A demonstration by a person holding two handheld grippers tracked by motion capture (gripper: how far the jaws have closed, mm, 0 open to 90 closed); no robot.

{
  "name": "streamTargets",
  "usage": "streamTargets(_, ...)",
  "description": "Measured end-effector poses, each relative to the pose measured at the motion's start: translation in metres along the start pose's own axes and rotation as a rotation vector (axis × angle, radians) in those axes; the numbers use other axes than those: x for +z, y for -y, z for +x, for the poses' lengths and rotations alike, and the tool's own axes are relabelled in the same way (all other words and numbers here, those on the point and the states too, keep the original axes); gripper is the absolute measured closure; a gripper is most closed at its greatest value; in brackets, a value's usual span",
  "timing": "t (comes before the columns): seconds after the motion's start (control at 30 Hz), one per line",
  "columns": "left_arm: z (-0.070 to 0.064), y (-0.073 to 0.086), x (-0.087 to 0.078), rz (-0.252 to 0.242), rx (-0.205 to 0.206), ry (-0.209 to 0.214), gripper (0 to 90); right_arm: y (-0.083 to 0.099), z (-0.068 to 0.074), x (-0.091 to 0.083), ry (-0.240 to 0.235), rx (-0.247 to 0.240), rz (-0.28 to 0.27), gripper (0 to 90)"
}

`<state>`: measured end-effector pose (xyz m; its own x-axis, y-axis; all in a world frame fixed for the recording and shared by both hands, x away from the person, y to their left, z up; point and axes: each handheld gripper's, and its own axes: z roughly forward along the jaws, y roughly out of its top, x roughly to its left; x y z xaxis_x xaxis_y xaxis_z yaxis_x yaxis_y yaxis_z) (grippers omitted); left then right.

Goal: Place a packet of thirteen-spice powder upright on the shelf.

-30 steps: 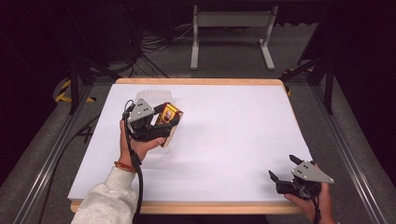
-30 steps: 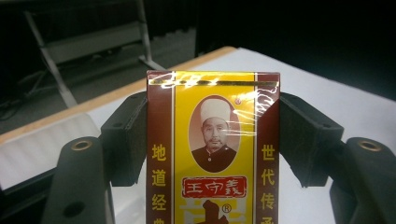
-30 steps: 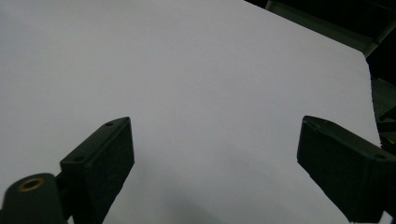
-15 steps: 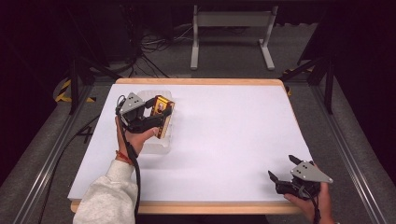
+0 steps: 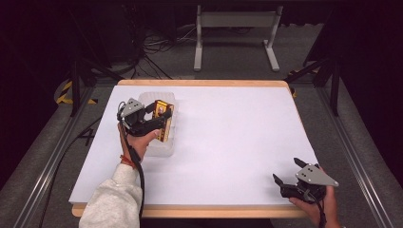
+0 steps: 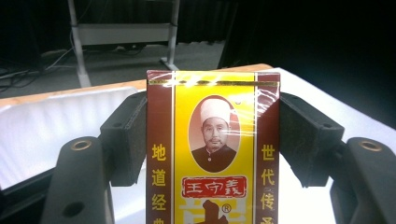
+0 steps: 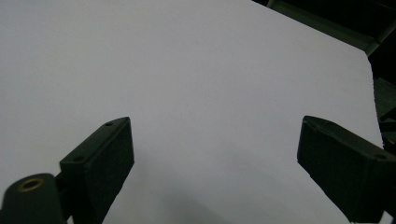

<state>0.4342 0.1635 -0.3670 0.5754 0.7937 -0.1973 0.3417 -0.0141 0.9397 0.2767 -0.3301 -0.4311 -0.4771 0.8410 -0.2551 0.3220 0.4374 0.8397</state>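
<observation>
The yellow and dark red cardboard box (image 6: 213, 149), printed with an oval portrait and Chinese characters and wrapped in shiny clear film, is pinched between the two black jaws of the left gripper (image 6: 212, 140) — one pad pressed flat on each of its narrow sides. In the high view the box (image 5: 163, 119) stands upright in that gripper (image 5: 159, 121), over the clear, shallow, rectangular plastic tray (image 5: 159, 148) at the far left part of the white table (image 5: 228, 142). I cannot tell whether the box's bottom touches the tray floor. Just behind the jaws in the left gripper view, the tray's ribbed translucent wall (image 6: 56, 126) runs off to the side; nothing else shows inside the tray.

Well apart from this, near the table's front right corner, the right gripper (image 5: 289, 179) sits low in the person's right hand (image 5: 318, 204) — jaws spread wide, with bare white tabletop (image 7: 196, 84) between and beyond them.
</observation>
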Motion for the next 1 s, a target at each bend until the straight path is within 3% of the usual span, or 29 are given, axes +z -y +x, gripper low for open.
streamTargets(0.27, -0.002, 0.001, 0.001, 0.009, 0.018, -0.060, 32.3, 0.000, 0.001, 0.000, -0.003, -0.005, 0.005, 11.5)
streamTargets(0.33, 0.000, 0.002, 0.002, 0.023, -0.002, -0.028, 32.2, 0.000, 0.001, 0.000, -0.003, -0.005, 0.006, 11.5)
streamTargets(0.47, -0.001, 0.001, -0.002, 0.024, 0.008, -0.030, 32.1, 0.000, 0.001, 0.000, -0.001, -0.006, 0.006, 11.5)
streamTargets(0.53, 0.000, 0.000, -0.002, 0.024, 0.012, -0.053, 32.1, 0.000, 0.001, 0.001, -0.001, -0.007, 0.008, 11.5)
streamTargets(0.7, 0.008, -0.004, 0.002, 0.045, -0.032, -0.069, 32.1, 0.000, 0.002, 0.001, -0.003, -0.015, 0.009, 11.5)
streamTargets(0.83, 0.009, -0.004, 0.005, 0.074, -0.020, -0.095, 32.1, 0.000, 0.002, 0.002, -0.004, -0.016, 0.012, 11.5)
streamTargets(0.93, 0.011, -0.003, 0.002, 0.068, -0.042, -0.084, 32.0, 0.000, 0.002, 0.001, -0.004, -0.015, 0.010, 11.4)
streamTargets(1.0, 0.012, -0.003, -0.001, 0.079, -0.041, -0.102, 31.2, 0.000, 0.002, 0.001, -0.003, -0.016, 0.009, 11.4)
